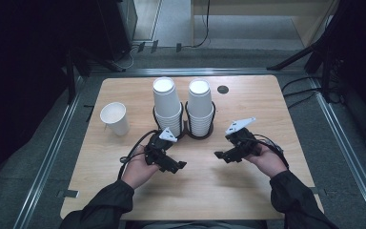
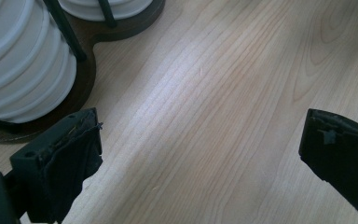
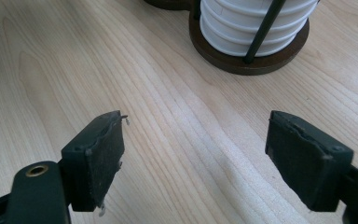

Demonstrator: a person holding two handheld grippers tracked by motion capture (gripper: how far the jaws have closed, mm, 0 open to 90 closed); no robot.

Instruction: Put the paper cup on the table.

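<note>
A person seated at the bottom of the high view holds two sets of tongs low over a wooden surface point(image 1: 248, 191), both empty and both with jaws standing wide apart. The left tongs point(image 1: 180, 165) sit just below centre of the frame and angle toward lower right; the right tongs point(image 1: 218, 154) sit just right of centre and face left toward them, so the two tips are near one another but apart. Above them, at upper centre, two tall stacks of white paper cups stand upside down in a dark twin-ring holder point(image 1: 188, 134): the left stack point(image 1: 167, 104) and the right stack point(image 1: 200, 106), side by side. A single cup point(image 1: 115, 118) stands upright and alone at centre left, well apart from the holder. In the left gripper view the holder's base and ribbed cup rims fill the upper left corner; in the right gripper view they lie at upper right, beyond the open jaws. The work appears to be at the approach stage, nothing gripped yet. The next move likely calls for lifting one pair of tongs to the top of a stack and closing gently on the topmost cup, without crushing its thin wall.
</note>
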